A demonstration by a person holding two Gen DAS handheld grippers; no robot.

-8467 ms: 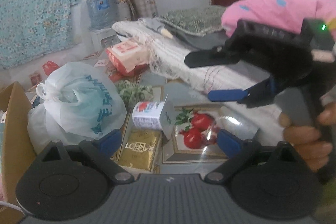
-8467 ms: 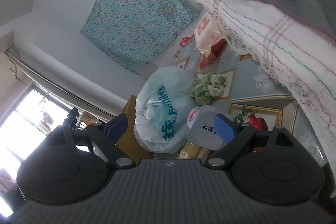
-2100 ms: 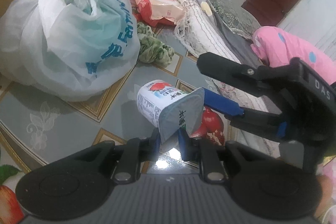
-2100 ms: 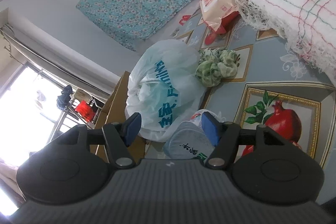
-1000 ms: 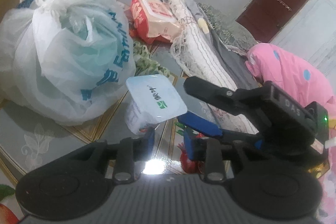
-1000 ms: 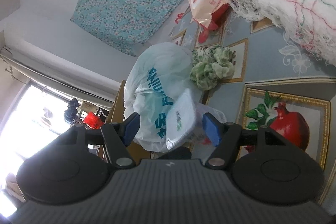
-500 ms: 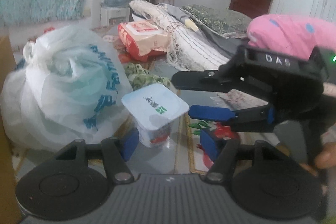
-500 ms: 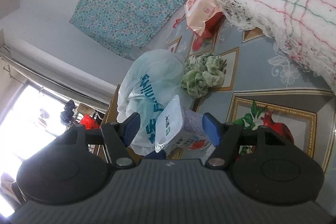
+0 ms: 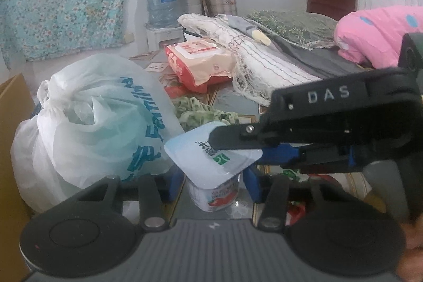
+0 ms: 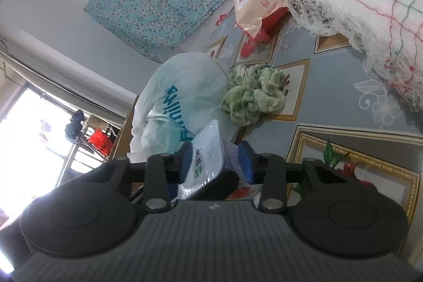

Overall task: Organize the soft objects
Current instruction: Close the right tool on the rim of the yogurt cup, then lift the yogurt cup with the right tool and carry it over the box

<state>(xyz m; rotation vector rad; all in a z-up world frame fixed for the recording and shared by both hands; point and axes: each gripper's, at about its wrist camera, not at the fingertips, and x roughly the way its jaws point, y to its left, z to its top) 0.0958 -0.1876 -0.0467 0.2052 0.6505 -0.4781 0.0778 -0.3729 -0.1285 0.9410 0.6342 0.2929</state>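
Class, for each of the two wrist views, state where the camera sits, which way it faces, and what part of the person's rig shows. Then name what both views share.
Left wrist: on the left gripper, level over the table at the yogurt cup; the right gripper crosses in.
Right wrist: on the right gripper, rolled sideways, its jaws closed on the cup's lid and base.
Shared: cup, plastic bag, green cloth, tissue pack.

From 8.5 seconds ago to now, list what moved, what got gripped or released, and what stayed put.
The yogurt cup, which lay on its side on the table, now stands upright. The left gripper closed on its lid rim, tipped it up and let go; it now straddles the cup, open. The right gripper has closed on it, top and bottom. The plastic bag, green scrunchie and wipes pack stayed put.
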